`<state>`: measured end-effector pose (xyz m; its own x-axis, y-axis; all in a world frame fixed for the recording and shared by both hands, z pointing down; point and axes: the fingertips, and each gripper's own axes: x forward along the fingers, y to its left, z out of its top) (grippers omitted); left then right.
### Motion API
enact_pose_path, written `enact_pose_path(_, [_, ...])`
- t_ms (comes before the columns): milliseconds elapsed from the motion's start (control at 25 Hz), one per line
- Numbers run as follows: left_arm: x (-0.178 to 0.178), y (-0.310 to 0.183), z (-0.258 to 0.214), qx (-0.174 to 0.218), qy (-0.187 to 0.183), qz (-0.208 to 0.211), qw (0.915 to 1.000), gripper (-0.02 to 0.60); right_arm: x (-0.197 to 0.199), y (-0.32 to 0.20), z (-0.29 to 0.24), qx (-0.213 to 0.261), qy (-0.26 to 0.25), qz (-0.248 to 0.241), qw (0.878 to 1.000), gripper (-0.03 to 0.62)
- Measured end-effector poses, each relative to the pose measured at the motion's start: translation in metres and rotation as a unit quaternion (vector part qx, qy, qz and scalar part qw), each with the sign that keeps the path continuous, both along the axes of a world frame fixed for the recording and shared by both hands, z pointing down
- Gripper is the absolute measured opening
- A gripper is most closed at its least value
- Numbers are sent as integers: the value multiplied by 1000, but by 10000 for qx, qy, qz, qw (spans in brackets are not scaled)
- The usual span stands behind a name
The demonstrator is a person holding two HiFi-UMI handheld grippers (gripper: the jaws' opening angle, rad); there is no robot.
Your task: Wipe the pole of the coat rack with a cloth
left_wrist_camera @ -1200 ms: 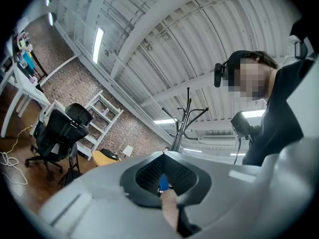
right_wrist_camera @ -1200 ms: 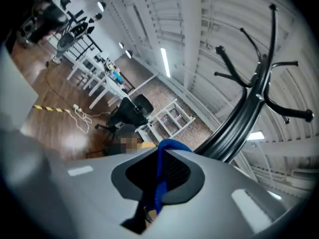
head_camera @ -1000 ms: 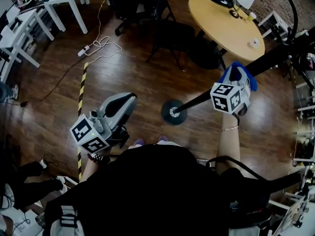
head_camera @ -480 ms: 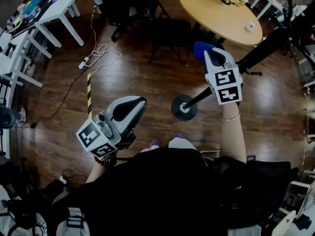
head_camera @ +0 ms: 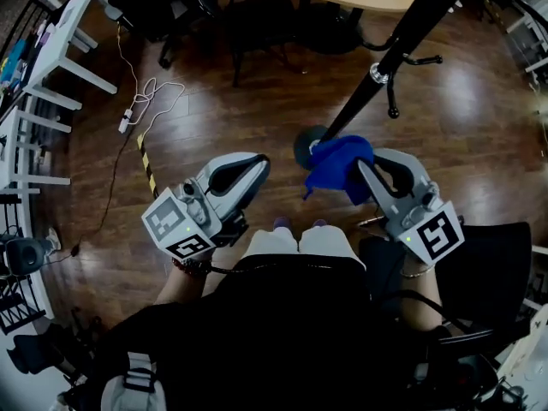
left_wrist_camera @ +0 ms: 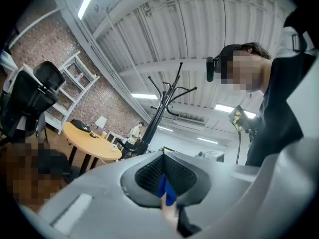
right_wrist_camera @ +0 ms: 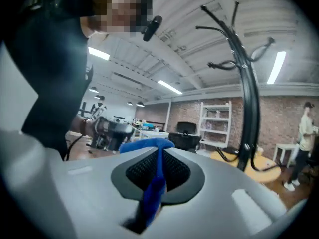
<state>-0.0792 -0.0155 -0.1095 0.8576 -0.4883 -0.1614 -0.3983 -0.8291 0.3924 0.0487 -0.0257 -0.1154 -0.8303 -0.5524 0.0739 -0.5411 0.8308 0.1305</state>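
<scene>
Head view is showing your left tool [head_camera: 244,171] hanging at the left of the pole's foot, well apart from it. Its jaws are sitting together. In the left gripper view a blue sliver is showing at their seam, and I cannot tell what it is; the head view is showing nothing hanging from that tool. So nothing is bracing the coat rack. In my judgement, a firm sideways wipe is risking a rock or tip on the small round base [head_camera: 301,148].

Moving right, the blue cloth [head_camera: 336,163] is bunching low down, just beside the base. I cannot tell whether it is touching the pole [head_camera: 402,37]. Your right tool [head_camera: 377,171] is clamping the cloth. In the right gripper view only a thin fold is running between the jaws, with the rest spilling over the top. I am judging that grip as slight, so drag along the pole could be pulling the fold free and dropping the cloth onto the floor [head_camera: 231,101].

Further right and up, a peg [head_camera: 402,67] is jutting from the pole. On an upward stroke the loose bunch could be snagging there. The right gripper view is placing the pole to the right of the jaws, so a stroke begun from here may be missing it.
</scene>
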Motion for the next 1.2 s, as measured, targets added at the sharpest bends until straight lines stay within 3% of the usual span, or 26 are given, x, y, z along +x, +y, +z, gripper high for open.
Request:
enact_pose_path(80, [25, -5, 8, 285, -153, 232, 9992, -6, 35, -24, 53, -235, 95, 558, 9981, 18])
enact_pose_path(200, [74, -22, 19, 909, -609, 482, 9928, -6, 74, -83, 107, -203, 58, 1503, 9884, 18])
enact_pose_path(400, [121, -32, 51, 1006, -474, 542, 9923, -6, 98, -139, 109, 518, -410, 2018, 9772, 18])
enact_pose_path(560, [130, -34, 104, 877, -412, 715, 9927, -6, 108, -173, 114, 1025, -579, 2166, 9691, 18])
enact_pose_path(720, [145, -44, 147, 1235, -288, 707, 9894, -6, 111, -176, 144, 1482, -627, 2211, 9619, 18])
enact_pose_path(960, [163, -57, 235, 1345, -265, 861, 9868, -6, 120, -175, 258, 1070, -819, 1839, 9737, 18])
enact_pose_path(1080, [174, -74, 291, 1548, -518, 793, 9834, -6, 113, -179, 325, 939, -785, 1534, 9806, 18])
enact_pose_path(1200, [183, -93, 356, 1663, -686, 584, 9820, -6, 108, -177, 381, 1084, -829, 1455, 9799, 18])
